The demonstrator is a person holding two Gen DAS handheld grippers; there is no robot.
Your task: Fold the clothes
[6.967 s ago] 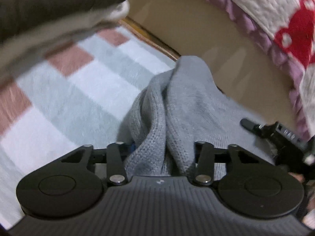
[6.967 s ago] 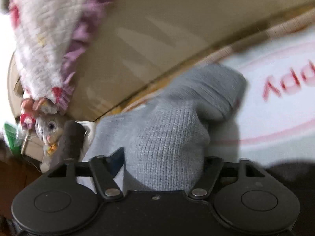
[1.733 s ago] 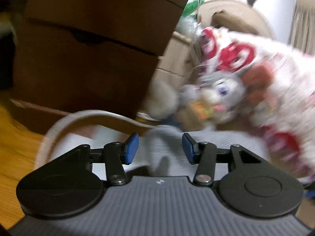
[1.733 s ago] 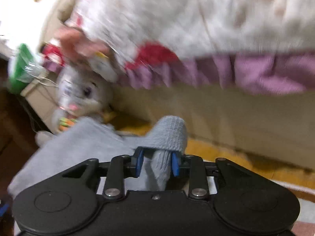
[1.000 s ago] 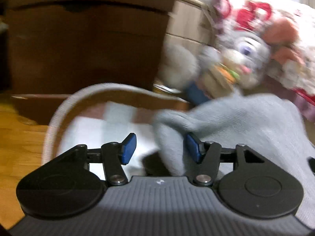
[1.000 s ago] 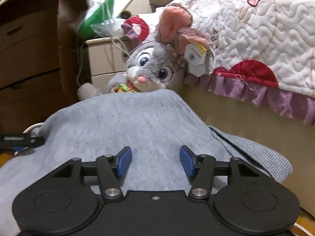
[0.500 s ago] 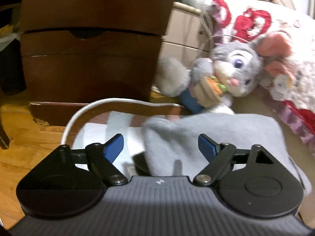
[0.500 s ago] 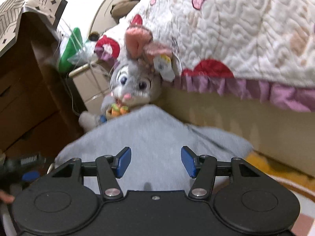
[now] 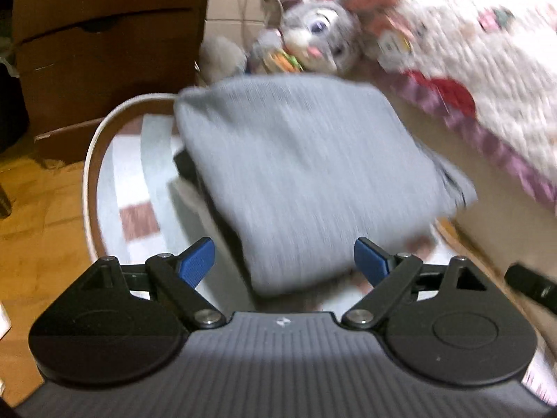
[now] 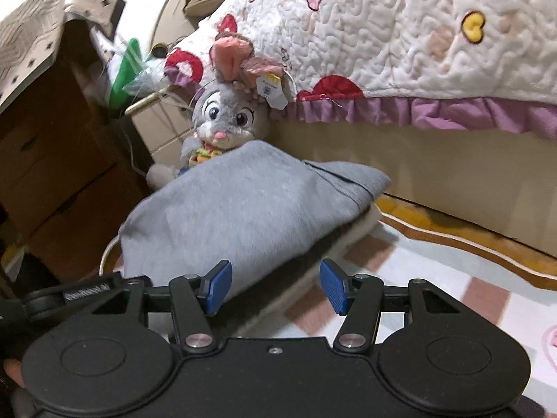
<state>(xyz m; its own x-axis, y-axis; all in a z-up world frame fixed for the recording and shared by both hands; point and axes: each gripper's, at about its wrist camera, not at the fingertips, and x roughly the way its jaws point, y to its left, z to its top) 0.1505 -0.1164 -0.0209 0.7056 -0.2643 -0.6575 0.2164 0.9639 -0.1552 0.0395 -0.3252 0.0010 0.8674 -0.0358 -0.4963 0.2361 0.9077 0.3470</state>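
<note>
Grey folded sweater (image 9: 306, 174), both grippers released

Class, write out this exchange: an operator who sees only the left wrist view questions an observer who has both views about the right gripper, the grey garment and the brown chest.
Operator: My picture is blurred. Is the right gripper holding the grey garment?
Observer: No. Its jaws stand open and grip nothing.
Operator: The brown chest is cut off at the top of my frame. What is on it?
Observer: A pale patterned cloth drapes over its top.
</note>
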